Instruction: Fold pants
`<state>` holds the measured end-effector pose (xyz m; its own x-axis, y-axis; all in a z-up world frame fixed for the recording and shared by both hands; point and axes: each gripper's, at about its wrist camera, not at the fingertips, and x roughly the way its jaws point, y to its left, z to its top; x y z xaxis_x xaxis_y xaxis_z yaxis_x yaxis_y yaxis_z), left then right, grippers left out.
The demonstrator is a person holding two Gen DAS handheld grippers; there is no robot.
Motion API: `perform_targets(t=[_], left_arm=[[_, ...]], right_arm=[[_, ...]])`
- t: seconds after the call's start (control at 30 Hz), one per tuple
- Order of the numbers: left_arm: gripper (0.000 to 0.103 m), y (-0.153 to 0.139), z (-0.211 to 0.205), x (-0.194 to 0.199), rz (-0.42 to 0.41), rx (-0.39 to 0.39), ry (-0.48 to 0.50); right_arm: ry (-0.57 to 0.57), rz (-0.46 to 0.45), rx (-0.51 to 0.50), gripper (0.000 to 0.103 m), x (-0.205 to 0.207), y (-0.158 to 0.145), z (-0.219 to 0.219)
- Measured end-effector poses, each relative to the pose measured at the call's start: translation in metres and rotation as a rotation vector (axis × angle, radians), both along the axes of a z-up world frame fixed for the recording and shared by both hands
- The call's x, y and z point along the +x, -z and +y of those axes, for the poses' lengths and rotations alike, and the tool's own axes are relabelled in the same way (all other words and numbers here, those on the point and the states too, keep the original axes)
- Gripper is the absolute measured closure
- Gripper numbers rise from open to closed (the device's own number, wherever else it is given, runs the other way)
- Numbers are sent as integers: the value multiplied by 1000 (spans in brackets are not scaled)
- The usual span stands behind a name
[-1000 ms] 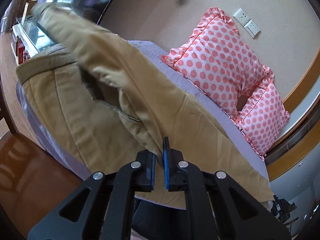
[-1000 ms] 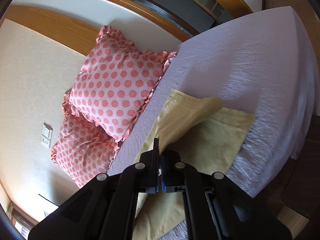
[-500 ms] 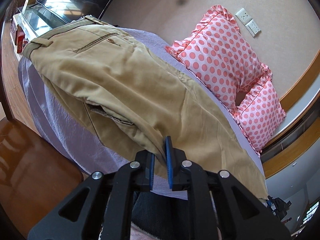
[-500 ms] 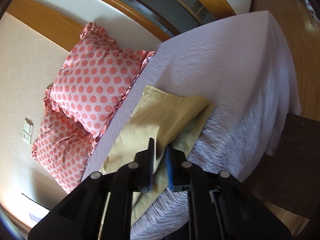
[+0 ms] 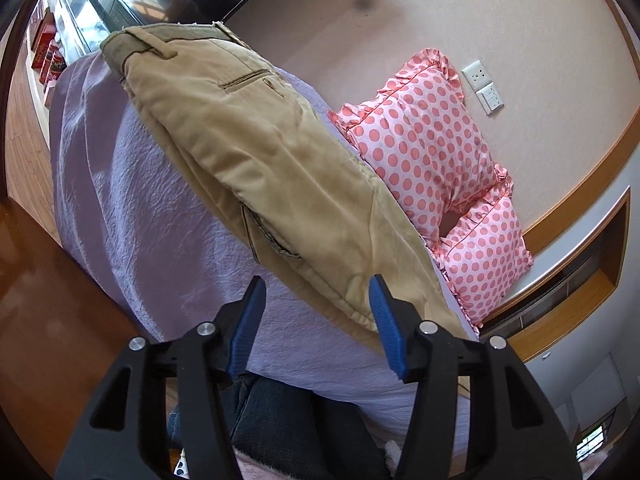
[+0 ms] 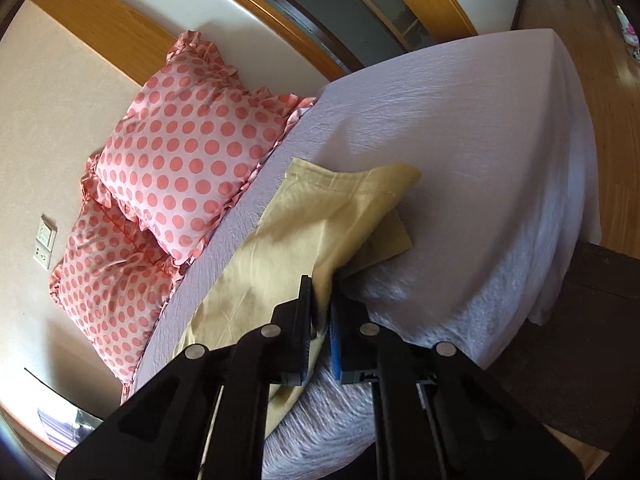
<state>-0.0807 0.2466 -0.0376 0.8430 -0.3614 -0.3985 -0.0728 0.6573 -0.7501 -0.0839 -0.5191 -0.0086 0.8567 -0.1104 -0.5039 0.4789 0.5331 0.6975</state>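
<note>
Khaki pants (image 5: 280,184) lie folded lengthwise on the bed (image 5: 132,216), which is covered by a lavender crinkled bedspread (image 6: 460,128). In the left wrist view the waistband end, with belt loop and welt back pocket, sits toward the far end of the bed; the leg portion runs along the bed toward the camera. In the right wrist view the hem end (image 6: 352,184) rests on the bedspread, with the upper leg layer lying slightly askew over the lower one.

Left gripper (image 5: 316,320): jaws stand wide apart, blue pads exposed, straddling the near folded edge of the pants without clamping it. Whether either pad touches the fabric cannot be determined.

Right gripper (image 6: 320,320): jaws are nearly together, pinching a fold of the pants leg fabric between the pads, at the near edge of the bed.

Surroundings, relative to the bed:
- Two pink polka-dot pillows (image 5: 424,148) with ruffled edges stand against the beige wall (image 5: 400,8) beside the pants, one behind the other.
- A white wall outlet and switch plate (image 5: 482,86) is mounted on the wall above the pillows.
- Wood trim (image 6: 92,36) borders the wall panel.
- Wood flooring (image 6: 616,152) is visible past the far edge of the bed.
- A dark brown surface (image 6: 580,320) sits below the bedspread's hanging edge.
- A glass-fronted cabinet (image 5: 84,4) stands beyond the waistband end.
</note>
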Motion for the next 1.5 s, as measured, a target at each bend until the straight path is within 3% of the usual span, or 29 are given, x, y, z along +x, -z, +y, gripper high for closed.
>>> perform_targets(t=[0.1, 0.2, 0.3, 0.4, 0.47, 0.57, 0.63, 0.67, 0.77, 0.87, 1.03, 1.2, 1.33, 1.5], left_arm=[[46, 3, 2, -4, -20, -14, 13], [42, 3, 6, -11, -75, -40, 12], [37, 4, 9, -17, -108, -70, -9], [36, 7, 6, -17, -90, -72, -2], [33, 11, 2, -14, -66, -67, 16], [33, 19, -8, -6, -15, -56, 43], [32, 21, -13, -1, 0, -42, 60], [30, 22, -15, 1, -1, -33, 66], [25, 20, -19, 6, -22, -7, 71], [24, 20, -19, 16, -25, -10, 56], [24, 16, -11, 34, -20, -34, 6], [24, -7, 18, 48, -19, -33, -74], [24, -25, 49, 53, -22, -89, -143], [24, -33, 76, 71, 76, -116, -242]], right_arm=[[-30, -53, -68, 97, 12, -17, 11], [-143, -158, -146, 97, 37, -56, 43], [-361, -280, -211, 97, 73, -96, 104], [-660, -363, -261, 97, 104, -118, 193], [-884, -357, -291, 97, 117, -115, 259], [-1198, -204, -400, 92, 125, -87, 350], [-1276, -116, -498, 72, 119, -68, 384], [-1291, -110, -518, 58, 114, -63, 389], [-1280, -169, -469, 35, 105, -64, 378], [-1225, -201, -402, 31, 110, -73, 357], [-1166, -172, -328, 29, 115, -64, 337], [-1163, -145, -299, 28, 116, -52, 335], [-1154, -152, -289, 28, 115, -50, 331], [-1139, -156, -273, 27, 115, -47, 323]])
